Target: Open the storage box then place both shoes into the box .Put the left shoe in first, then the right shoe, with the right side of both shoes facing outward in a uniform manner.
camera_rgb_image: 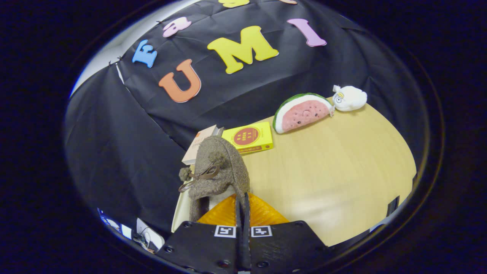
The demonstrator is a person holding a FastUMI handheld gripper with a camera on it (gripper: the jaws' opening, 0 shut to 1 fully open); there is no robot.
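Note:
A grey-brown fuzzy shoe (pixel 220 167) with pom-poms and a dark lace bow hangs just ahead of my fingers, lifted off the wooden table (pixel 342 182). Its toe points away from me and up. My gripper (pixel 242 198) is shut, the two fingers pressed nearly together on the thin edge of the shoe's opening. The whole view is tilted, so the table slopes up to the right.
Beyond the shoe, a yellow box (pixel 249 137) and a book (pixel 199 146) lie by the black cloth wall. A watermelon plush (pixel 302 113) and a white plush toy (pixel 349 98) sit farther along the table's back edge. The table's near left edge (pixel 179 213) runs beside the shoe.

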